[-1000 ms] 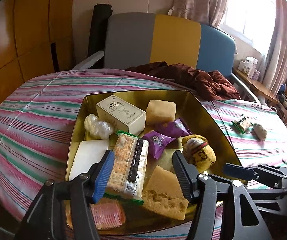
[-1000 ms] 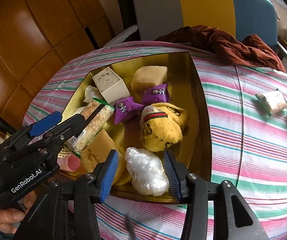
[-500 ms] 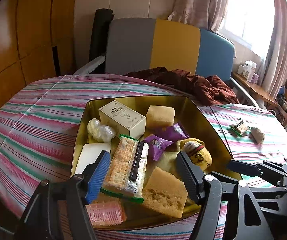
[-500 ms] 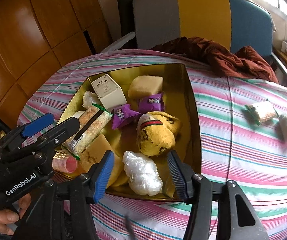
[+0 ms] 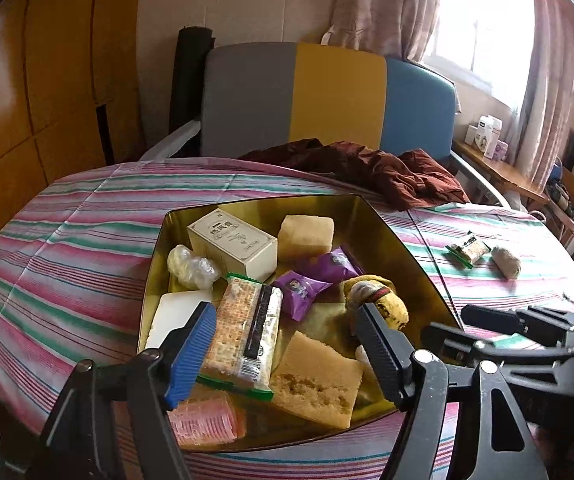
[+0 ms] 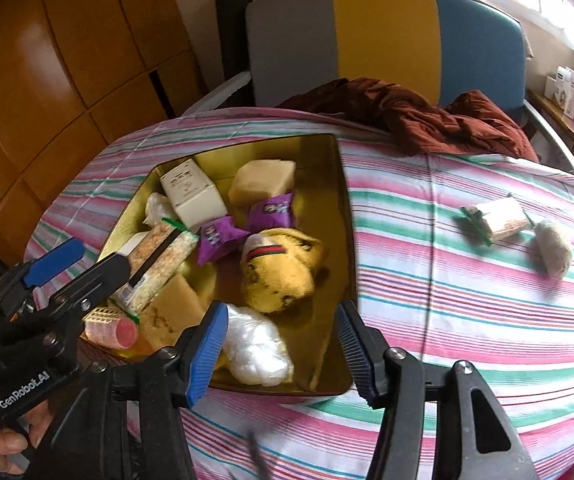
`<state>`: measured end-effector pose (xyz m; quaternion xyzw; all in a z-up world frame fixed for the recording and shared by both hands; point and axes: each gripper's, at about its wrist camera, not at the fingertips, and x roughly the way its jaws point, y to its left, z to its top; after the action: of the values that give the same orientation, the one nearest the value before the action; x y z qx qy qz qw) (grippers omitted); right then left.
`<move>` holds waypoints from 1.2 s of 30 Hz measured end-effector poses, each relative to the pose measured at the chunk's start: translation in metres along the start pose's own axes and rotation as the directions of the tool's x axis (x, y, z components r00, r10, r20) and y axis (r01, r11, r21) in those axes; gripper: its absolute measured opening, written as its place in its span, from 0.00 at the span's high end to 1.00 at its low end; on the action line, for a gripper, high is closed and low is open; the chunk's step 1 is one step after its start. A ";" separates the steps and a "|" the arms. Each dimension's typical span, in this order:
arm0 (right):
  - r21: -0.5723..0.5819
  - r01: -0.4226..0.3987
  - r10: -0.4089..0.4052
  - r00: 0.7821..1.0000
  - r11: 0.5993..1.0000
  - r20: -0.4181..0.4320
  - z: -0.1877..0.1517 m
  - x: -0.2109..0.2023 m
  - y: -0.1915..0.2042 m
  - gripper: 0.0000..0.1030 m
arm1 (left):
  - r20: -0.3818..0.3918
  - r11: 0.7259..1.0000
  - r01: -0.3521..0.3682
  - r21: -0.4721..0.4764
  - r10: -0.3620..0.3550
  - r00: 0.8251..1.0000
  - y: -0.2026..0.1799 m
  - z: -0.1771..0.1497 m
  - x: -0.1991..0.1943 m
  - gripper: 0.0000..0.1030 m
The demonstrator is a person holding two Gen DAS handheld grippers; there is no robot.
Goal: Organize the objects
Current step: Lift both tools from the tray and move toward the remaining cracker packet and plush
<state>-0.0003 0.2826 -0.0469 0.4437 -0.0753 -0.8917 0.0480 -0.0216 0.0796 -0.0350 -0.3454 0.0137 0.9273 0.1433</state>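
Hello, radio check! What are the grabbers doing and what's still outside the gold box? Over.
Left hand-held gripper opening, empty, over cracker pack. Right hand-held gripper open, over plastic bag. Gold tin full; snack packet and grey roll still on tablecloth.

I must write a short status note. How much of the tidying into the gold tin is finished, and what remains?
Done: most items already lie in the gold tin, including the cracker pack and the clear plastic bundle.
In hand: nothing; the left gripper, its jaws opening, and the right gripper are both empty.
Left: a small wrapped snack and a grey roll still lie on the striped cloth outside.
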 end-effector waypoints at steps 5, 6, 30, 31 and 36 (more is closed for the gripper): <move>0.039 0.038 -0.038 0.999 0.999 0.005 0.003 -0.006 -0.021 0.45 | -0.002 1.000 0.008 0.028 -0.008 1.000 -0.010 0.000 -0.001 0.29; 0.049 0.047 -0.047 0.999 0.998 0.006 0.004 -0.007 -0.027 0.45 | -0.002 0.999 0.010 0.034 -0.010 1.000 -0.012 0.000 -0.001 0.28; 0.269 0.219 -0.213 0.976 0.938 -0.053 0.022 -0.025 -0.171 0.44 | -0.053 0.978 0.095 0.188 -0.086 0.995 -0.075 0.000 0.014 0.25; 0.277 0.228 -0.221 0.974 0.933 -0.058 0.022 -0.026 -0.177 0.44 | -0.056 0.976 0.100 0.191 -0.091 0.994 -0.077 0.000 0.015 0.25; 0.316 0.300 -0.284 0.954 0.900 -0.099 0.023 -0.023 -0.223 0.42 | -0.062 0.974 0.116 0.195 -0.106 0.992 -0.083 0.000 0.018 0.25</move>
<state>-0.0092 0.5080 -0.0549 0.4740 -0.1539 -0.8523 -0.1588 -0.0115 0.1638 -0.0406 -0.3531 0.0905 0.9028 0.2283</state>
